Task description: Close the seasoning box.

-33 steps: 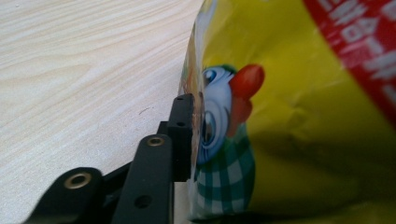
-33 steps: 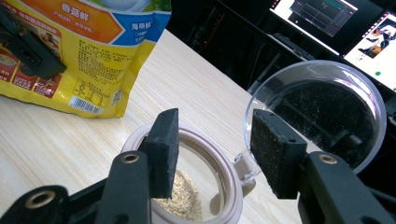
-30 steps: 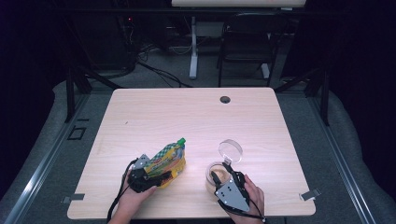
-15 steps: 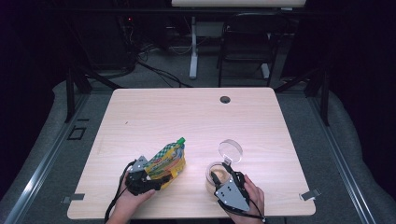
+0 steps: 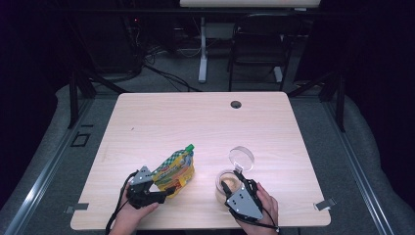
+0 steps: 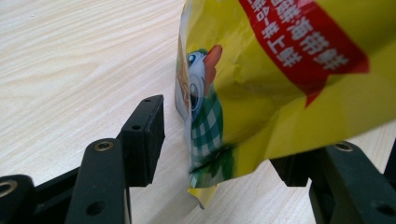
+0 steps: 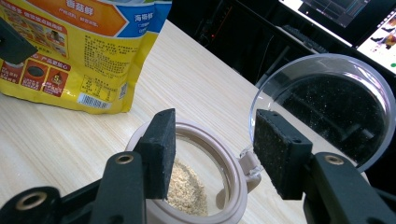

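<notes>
At the table's (image 5: 147, 122) near edge, my left tongs (image 6: 224, 154) have just opened off the pouch (image 6: 280, 84); my right tongs (image 7: 212, 149) stand apart over the jar (image 7: 233, 186).

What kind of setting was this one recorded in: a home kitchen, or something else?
Probably a lab or office workroom, not a kitchen. The light wooden table has a round cable hole, dark cables trail over the grey carpeted floor behind it, and lit computer screens show in the right gripper view.
</notes>
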A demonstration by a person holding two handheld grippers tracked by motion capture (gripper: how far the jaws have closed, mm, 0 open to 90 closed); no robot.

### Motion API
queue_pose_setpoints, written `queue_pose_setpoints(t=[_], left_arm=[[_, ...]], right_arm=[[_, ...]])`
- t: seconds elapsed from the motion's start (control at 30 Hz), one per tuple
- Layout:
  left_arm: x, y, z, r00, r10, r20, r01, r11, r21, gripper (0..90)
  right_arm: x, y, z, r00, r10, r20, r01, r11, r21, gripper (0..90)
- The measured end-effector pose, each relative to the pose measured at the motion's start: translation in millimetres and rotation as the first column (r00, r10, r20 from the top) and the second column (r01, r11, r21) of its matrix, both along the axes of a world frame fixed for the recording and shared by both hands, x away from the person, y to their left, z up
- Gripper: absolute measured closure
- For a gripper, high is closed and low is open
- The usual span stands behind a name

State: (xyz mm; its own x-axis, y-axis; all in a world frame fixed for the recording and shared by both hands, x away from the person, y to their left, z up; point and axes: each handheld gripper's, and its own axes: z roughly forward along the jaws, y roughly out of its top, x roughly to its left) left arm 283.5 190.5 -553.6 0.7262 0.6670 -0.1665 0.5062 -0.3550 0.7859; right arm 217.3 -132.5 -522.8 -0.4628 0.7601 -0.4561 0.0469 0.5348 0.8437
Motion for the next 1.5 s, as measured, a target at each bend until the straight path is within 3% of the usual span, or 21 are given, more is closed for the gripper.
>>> queue_pose_setpoints(t=[0.17,0.33,0.37,0.73,0.77,0.9,1.1,1.3,1.5], left_arm=[[-1.3,2.1,0.7,1.0,-0.005,-0.002,0.005,1.0,-0.003,43.0],[-3.3,3.3,2.7,1.0,-0.006,0.005,0.006,1.0,-0.007,43.1],[-4.4,3.2,3.2,1.0,-0.003,0.001,0.003,0.9999,-0.014,43.1],[-10.4,7.7,9.5,0.9999,-0.004,0.014,0.005,0.9993,-0.037,46.7],[-11.0,9.0,11.1,0.9999,0.003,0.014,-0.003,0.999,-0.045,48.1],[-12.3,9.1,12.7,0.9998,0.005,0.019,-0.004,0.9991,-0.043,48.7],[-16.1,10.2,13.7,0.9997,-0.005,0.023,0.006,0.9992,-0.039,51.6],[-18.1,11.6,14.3,0.9997,0.004,0.025,-0.003,0.9991,-0.042,50.8],[-17.8,12.0,13.0,0.9997,0.011,0.022,-0.01,0.9993,-0.037,50.9]], right_arm=[[-0.2,-1.5,3.2,0.9999,0.003,-0.013,-0.003,1.0,0.01,49.5],[1.5,-5.8,7.9,0.998,0.014,-0.062,-0.011,0.999,0.05,51.6],[2.0,-8.2,9.7,0.9957,0.03,-0.087,-0.024,0.997,0.07,52.4],[4.5,-15.9,17.5,0.984,0.081,-0.158,-0.057,0.987,0.151,56.3],[6.0,-18.3,18.8,0.9808,0.082,-0.177,-0.05,0.983,0.178,56.3],[8.3,-22.0,20.9,0.9756,0.086,-0.202,-0.044,0.978,0.202,55.5],[14.4,-28.8,23.5,0.9571,0.11,-0.268,-0.045,0.97,0.238,53.7],[14.7,-31.4,28.2,0.953,0.123,-0.277,-0.05,0.965,0.257,54.1],[13.9,-33.4,35.3,0.9522,0.125,-0.279,-0.055,0.968,0.246,60.0]])
